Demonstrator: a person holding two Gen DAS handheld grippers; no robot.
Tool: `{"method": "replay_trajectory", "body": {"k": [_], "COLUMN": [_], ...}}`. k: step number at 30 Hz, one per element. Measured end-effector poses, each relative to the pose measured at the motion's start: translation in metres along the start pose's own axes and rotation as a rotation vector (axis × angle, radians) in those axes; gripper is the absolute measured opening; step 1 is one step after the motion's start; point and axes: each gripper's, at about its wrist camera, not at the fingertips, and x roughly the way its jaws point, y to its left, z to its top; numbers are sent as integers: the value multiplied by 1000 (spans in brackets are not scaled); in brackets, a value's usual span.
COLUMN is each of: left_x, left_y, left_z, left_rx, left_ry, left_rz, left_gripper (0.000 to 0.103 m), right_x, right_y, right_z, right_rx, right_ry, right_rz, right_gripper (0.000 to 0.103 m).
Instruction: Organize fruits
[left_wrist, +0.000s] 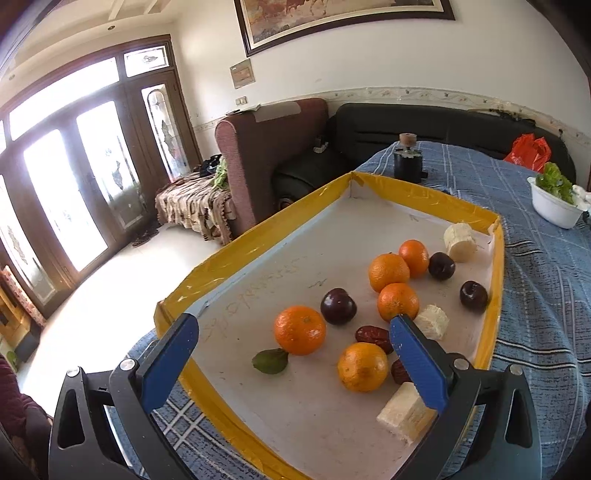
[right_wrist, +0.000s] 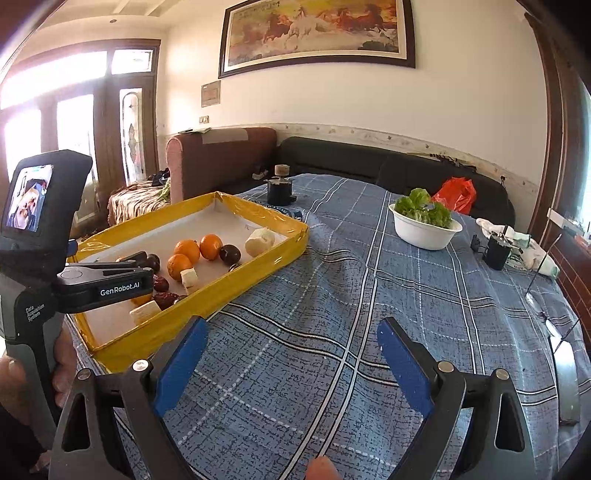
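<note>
Hovering low over the near end of the yellow-rimmed tray (left_wrist: 236, 254), the left gripper (left_wrist: 295, 354) has its blue fingers spread wide and grips nothing; between them in the left wrist view lie a large orange (left_wrist: 300, 329), a second orange (left_wrist: 362, 366), a green leaf (left_wrist: 270, 361) and a red date (left_wrist: 373, 336). Farther up the tray sit three more oranges (left_wrist: 389, 272), three dark plums (left_wrist: 338, 306) and pale cut chunks, possibly sugarcane (left_wrist: 460, 242), all mixed together and none yet sorted. The right gripper (right_wrist: 291, 365) hangs over the bare blue plaid tablecloth (right_wrist: 369, 295), well apart from the tray, its fingers also spread and empty. A white bowl of lettuce (right_wrist: 424, 225) stands farther back on the cloth. The step in hand looks like choosing and closing on a first fruit, most likely the large orange. To do it well, the left gripper should centre that orange between the fingers, come down so the pads meet it at its widest part, and keep the right-hand finger clear of the date and the second orange just beside it. Round fruit may roll on the smooth tray floor, so a slow, level close seems wise.
</note>
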Motion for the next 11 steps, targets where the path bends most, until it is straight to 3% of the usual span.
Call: {"method": "replay_trajectory", "body": {"k": [6, 11], "left_x": [-8, -31], "left_y": [3, -5], "left_z": [5, 8], "left_rx": [36, 80], "left_ry": [-15, -40], "left_rz": [83, 5], "left_gripper": [103, 103], "right_x": [-1, -3], "right_y": [-2, -6], "right_z": [-1, 1], "right_rx": [7, 26], "right_ry": [4, -3], "right_rz": [17, 19], "right_gripper": [96, 96]}}
